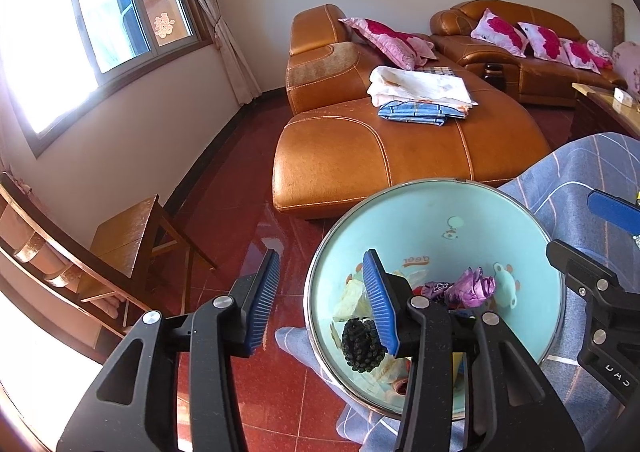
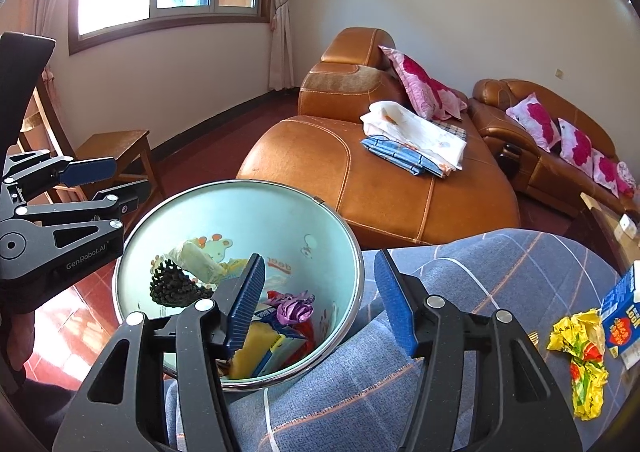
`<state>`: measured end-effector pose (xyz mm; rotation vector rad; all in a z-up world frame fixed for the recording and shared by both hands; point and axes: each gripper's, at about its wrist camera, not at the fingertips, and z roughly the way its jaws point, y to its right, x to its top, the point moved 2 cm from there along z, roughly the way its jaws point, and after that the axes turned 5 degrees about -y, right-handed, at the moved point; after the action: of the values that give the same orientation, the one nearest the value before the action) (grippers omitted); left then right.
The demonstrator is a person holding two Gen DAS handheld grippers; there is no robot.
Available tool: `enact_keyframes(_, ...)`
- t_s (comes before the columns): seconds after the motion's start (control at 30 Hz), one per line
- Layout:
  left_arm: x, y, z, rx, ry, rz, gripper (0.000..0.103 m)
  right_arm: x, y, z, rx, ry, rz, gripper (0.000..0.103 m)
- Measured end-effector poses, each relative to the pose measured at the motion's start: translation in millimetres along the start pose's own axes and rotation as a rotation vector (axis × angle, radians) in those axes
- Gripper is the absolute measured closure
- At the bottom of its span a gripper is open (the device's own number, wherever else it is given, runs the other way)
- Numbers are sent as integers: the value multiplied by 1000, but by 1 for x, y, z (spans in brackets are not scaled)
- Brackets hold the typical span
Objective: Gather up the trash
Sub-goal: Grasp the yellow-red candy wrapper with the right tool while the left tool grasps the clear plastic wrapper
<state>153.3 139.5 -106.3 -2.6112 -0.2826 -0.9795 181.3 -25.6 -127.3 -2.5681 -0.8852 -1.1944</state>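
Right wrist view: the right gripper [image 2: 320, 300] hangs with fingers apart and empty, straddling the rim of a pale blue bin [image 2: 168, 212] already holding wrappers. A crumpled yellow wrapper [image 2: 582, 360] lies on the blue checked cloth [image 2: 460, 280] off to its right, long axis running near to far. The left gripper [image 1: 324, 300], also apart and empty, is farther away.

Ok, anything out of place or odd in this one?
Yes: a crumpled yellow wrapper and a blue carton lie loose on the plaid cloth, outside the bin, which holds the other trash. Nothing looks spilled or damaged.
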Motion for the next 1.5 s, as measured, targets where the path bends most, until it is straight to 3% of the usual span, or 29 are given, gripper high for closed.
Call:
enact_keyframes(0.1, -1, 4, -1, -5, -2, 8, 59, 0, 1, -1, -5, 0, 0, 46)
enact_keyframes(0.23, -1, 16, -4, -16, 6, 33, 47, 0, 4, -4, -16, 6, 12, 46)
enact_keyframes(0.43, 4, 56, -13, -86, 22, 86, 45, -6, 21, -18, -85, 16, 51, 46)
enact_keyframes(0.73, 24, 142, -34, -216, 67, 148, 39, -47, 108, -62, -260, -3, 218, 46)
enact_keyframes(0.93, 34, 192, -39, -246, 75, 180, 38, -83, 172, -79, -395, -51, 375, 43)
enact_keyframes(1.07, 39, 216, -43, -272, 67, 203, 38, -98, 201, -72, -413, -101, 446, 42)
enact_keyframes(1.17, 42, 231, -46, -263, 80, 228, 31, -105, 212, -61, -373, -133, 474, 42)
enact_keyframes(1.23, 43, 238, -44, -274, 60, 235, 31, -108, 217, -50, -351, -181, 492, 53)
enact_keyframes(1.27, 43, 241, -43, -279, 52, 238, 31, -108, 219, -48, -329, -185, 503, 65)
enact_keyframes(1.5, 32, 268, -47, -317, 14, 278, 31, -118, 220, -65, -380, -209, 535, 75)
